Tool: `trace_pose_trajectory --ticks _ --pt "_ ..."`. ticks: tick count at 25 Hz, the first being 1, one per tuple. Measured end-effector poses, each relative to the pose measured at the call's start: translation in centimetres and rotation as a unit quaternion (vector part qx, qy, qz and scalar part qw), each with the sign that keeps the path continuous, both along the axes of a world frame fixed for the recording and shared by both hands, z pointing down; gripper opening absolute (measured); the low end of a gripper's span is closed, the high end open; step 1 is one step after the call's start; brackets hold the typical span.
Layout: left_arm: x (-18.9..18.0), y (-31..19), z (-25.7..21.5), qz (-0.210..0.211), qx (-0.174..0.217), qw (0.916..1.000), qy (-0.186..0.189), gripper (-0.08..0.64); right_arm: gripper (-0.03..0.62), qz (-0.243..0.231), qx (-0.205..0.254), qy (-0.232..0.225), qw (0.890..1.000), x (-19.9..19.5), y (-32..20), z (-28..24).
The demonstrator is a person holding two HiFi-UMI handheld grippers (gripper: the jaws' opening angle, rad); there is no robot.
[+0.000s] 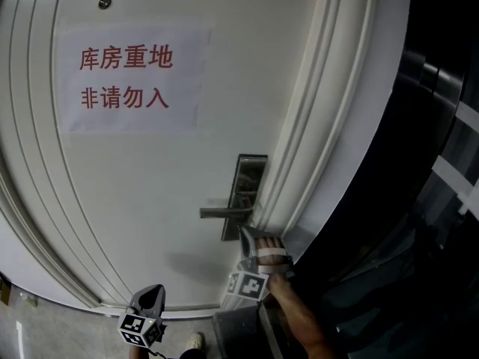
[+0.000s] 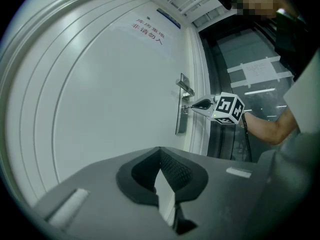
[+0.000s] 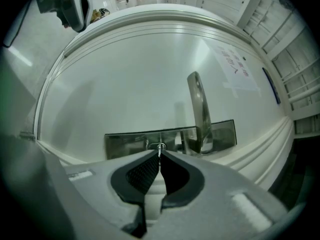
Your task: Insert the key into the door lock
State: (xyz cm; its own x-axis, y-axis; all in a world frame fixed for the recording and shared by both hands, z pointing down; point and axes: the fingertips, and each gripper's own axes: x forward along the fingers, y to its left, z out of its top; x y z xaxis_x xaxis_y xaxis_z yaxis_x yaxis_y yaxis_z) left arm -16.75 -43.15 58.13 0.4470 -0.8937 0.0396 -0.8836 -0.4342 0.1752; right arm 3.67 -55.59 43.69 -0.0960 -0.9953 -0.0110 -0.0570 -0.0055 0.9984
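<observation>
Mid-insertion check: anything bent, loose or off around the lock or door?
Nothing stands out. The lock plate sits flat on the white door, its lever handle looks straight, the paper sign is flat and intact, and the key pinched in the right gripper lines up with the keyhole.

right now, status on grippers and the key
Right gripper shut on key. Key tip at keyhole in lock plate, depth unclear. Left gripper shut, empty, off the door. Handle beside the keyhole, not blocking.
</observation>
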Motion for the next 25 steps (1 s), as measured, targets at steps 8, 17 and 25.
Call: trace_pose_trajectory --ticks 8,17,25 --pt "-0.4 -0.4 0.2 -0.004 -0.002 1.0000 0.000 0.003 0.011 0.000 -0.001 -0.003 1.000 -0.2 -0.9 0.0" --pt "-0.1 -0.7 0.2 0.000 -0.003 1.0000 0.001 0.003 0.011 -0.003 -0.005 -0.001 1.000 -0.4 -1.3 -0.2" --pt "0.0 -0.6 0.1 0.003 -0.003 1.0000 0.000 0.003 0.012 0.002 -0.004 -0.001 1.000 -0.3 -1.3 -0.1"
